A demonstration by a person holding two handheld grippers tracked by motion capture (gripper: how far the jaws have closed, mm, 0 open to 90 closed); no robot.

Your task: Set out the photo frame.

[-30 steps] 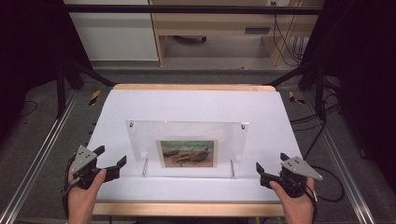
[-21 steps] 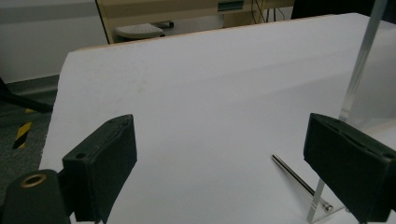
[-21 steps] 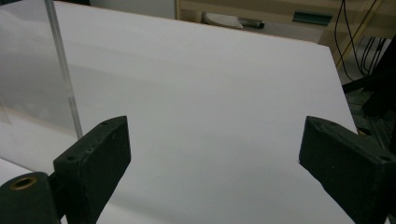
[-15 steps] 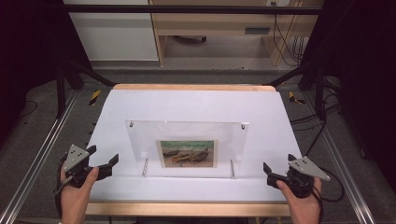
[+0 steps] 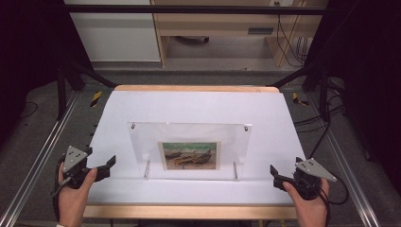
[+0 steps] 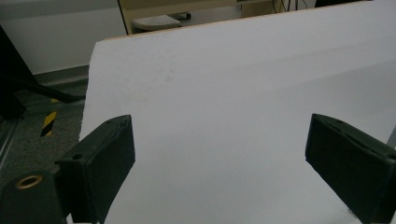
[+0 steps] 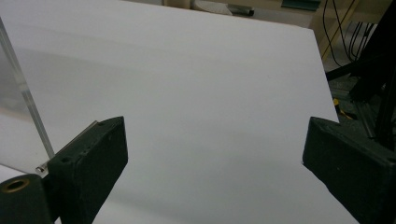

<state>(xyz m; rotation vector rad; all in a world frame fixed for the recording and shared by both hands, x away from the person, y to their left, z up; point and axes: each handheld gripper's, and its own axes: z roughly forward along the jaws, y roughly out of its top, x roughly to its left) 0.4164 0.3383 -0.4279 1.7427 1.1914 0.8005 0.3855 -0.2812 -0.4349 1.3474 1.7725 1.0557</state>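
1. High view: clear acrylic picture frame (image 5: 189, 150) stands upright at the middle of the white tabletop (image 5: 198, 106), holding a small boat picture (image 5: 190, 155). Left tool (image 5: 105, 166) at the near left edge, right tool (image 5: 275, 174) at the near right edge; both well apart from the frame, each held in a hand.
2. Left gripper view: left tool (image 6: 219, 163) jaws spread wide, nothing between them, bare tabletop (image 6: 224, 84) beyond.
3. Right gripper view: right tool (image 7: 215, 163) jaws spread wide, holding nothing; frame edge (image 7: 21, 88) at left.
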